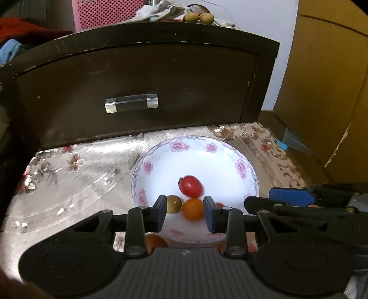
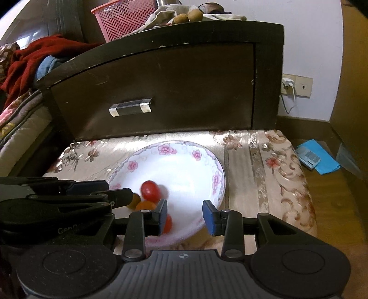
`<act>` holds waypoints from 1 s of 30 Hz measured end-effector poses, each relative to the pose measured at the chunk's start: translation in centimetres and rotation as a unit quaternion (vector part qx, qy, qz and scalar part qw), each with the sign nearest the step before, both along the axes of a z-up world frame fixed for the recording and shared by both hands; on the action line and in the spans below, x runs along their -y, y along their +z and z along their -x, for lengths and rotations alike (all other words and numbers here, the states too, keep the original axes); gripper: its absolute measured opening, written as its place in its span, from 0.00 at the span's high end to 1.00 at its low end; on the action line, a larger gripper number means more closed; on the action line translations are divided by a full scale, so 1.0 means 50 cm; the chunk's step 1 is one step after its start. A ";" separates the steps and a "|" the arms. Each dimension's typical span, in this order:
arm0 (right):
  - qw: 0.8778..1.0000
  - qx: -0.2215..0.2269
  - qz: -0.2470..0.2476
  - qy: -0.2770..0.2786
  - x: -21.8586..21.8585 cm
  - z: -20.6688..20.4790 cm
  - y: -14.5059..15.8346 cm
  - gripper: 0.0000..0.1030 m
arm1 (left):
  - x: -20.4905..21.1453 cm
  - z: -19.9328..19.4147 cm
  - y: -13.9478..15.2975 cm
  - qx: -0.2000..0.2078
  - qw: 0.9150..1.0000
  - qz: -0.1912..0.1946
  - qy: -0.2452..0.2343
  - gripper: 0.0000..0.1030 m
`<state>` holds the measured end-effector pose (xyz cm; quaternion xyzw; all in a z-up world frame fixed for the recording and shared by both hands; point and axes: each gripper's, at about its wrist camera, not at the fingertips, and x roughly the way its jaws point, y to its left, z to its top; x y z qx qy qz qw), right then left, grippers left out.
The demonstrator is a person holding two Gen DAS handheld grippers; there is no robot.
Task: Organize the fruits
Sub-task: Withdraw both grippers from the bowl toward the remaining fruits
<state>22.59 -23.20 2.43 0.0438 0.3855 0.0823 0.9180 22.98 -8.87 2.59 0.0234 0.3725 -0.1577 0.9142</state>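
A white floral bowl (image 1: 241, 168) (image 2: 207, 165) sits on a flowered cloth. In it lie a red cherry tomato (image 1: 191, 186) (image 2: 150, 190), a small orange fruit (image 1: 192, 209) (image 2: 145, 205), a tan longan (image 1: 174, 203) and a second red tomato (image 2: 168, 223). Another orange fruit (image 1: 155, 242) lies on the cloth below the bowl's near rim. My left gripper (image 1: 185, 212) is open and empty above the bowl's near edge. My right gripper (image 2: 185, 217) is open and empty over the bowl's near right side.
A dark wooden drawer front (image 1: 138, 87) with a clear handle (image 1: 131, 102) rises right behind the bowl. Two brown fruits (image 1: 199, 17) and rags lie on its top. A pink basket (image 2: 124, 20) stands behind. A blue packet (image 2: 317, 158) lies on the floor at right.
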 end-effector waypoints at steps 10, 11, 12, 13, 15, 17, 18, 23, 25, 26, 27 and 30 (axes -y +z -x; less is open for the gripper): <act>1.000 -0.007 -0.009 0.012 -0.019 0.061 0.011 0.70 | -0.032 0.061 0.007 -0.010 1.000 0.002 0.006 0.59; 1.000 -0.008 -0.010 0.013 -0.021 0.066 0.011 0.70 | -0.035 0.068 0.005 -0.012 1.000 0.002 0.008 0.59; 1.000 -0.010 -0.009 0.015 -0.024 0.072 0.011 0.70 | -0.038 0.074 0.004 -0.014 1.000 0.002 0.009 0.59; 1.000 -0.011 -0.008 0.016 -0.028 0.078 0.011 0.70 | -0.040 0.081 0.004 -0.016 1.000 0.002 0.009 0.59; 1.000 -0.015 -0.006 0.019 -0.033 0.089 0.010 0.70 | -0.044 0.094 0.003 -0.019 1.000 0.003 0.008 0.59; 1.000 -0.019 -0.008 0.022 -0.038 0.102 0.010 0.70 | -0.048 0.107 0.000 -0.021 1.000 0.002 0.007 0.59; 1.000 -0.021 -0.009 0.022 -0.039 0.107 0.009 0.70 | -0.050 0.112 -0.003 -0.023 1.000 0.000 0.007 0.59; 0.999 -0.037 -0.009 0.033 -0.053 0.134 -0.002 0.70 | -0.067 0.137 -0.026 -0.041 0.999 -0.008 0.011 0.59; 0.998 -0.046 -0.005 0.044 -0.063 0.140 -0.011 0.70 | -0.073 0.138 -0.033 -0.043 0.999 -0.011 0.010 0.59; 0.997 -0.050 -0.001 0.050 -0.068 0.142 -0.017 0.70 | -0.075 0.137 -0.037 -0.044 0.999 -0.011 0.009 0.59; 0.997 -0.052 0.001 0.054 -0.072 0.142 -0.021 0.70 | -0.079 0.136 -0.039 -0.044 0.999 -0.010 0.010 0.58; 0.997 -0.058 0.005 0.059 -0.075 0.140 -0.030 0.66 | -0.085 0.128 -0.046 -0.051 0.999 -0.008 0.012 0.57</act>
